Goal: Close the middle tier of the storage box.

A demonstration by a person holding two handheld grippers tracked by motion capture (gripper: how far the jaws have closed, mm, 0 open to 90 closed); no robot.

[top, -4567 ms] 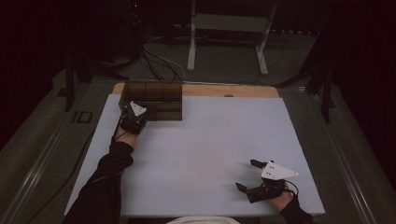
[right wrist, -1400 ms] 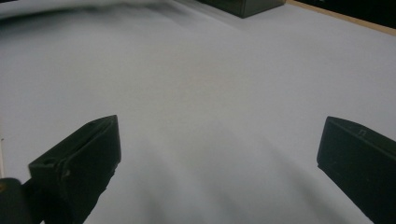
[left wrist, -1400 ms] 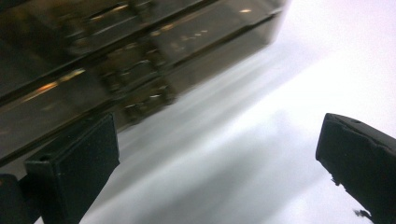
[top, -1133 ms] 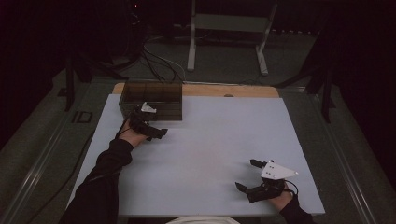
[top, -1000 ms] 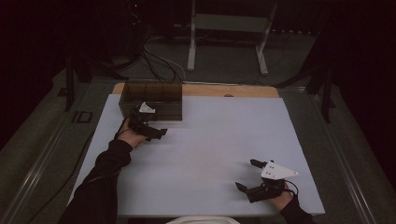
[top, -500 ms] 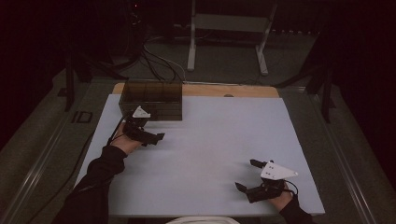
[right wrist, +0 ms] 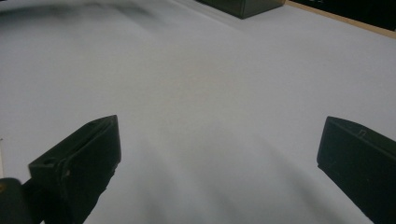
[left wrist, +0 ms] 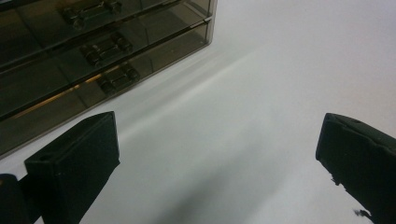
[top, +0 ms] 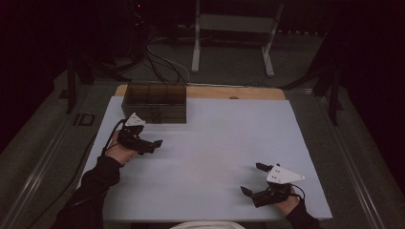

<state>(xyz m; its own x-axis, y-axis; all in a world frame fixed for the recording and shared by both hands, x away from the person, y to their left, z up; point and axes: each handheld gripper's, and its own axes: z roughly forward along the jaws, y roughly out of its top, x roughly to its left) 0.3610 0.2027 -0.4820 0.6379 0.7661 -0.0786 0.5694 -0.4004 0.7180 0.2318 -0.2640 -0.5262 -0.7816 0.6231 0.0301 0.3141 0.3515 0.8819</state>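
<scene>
The room is dim, and what lies in the drawer cabinet [top: 155, 103] cannot be made out through its smoky walls. In the left gripper view the cabinet [left wrist: 88, 56] is cut off by the top and left edges; three drawer fronts with dark handles show, stacked one above the other. The cabinet stands at the far left part of the white tabletop [top: 224, 143], its long axis running across the tabletop and its drawer fronts facing the person.

The left claw [top: 154, 143] is held just in front of the cabinet, apart from it, pointing toward the tabletop's middle; its jaws stand wide apart with nothing between them. The left hand [top: 119, 151] grips it from behind, with the dark sleeve [top: 90, 186] reaching in from the near edge.

The right claw [top: 253, 179] rests low near the near right corner, well apart from the cabinet, pointing leftward across the tabletop. Its jaws are likewise spread wide and empty.
</scene>
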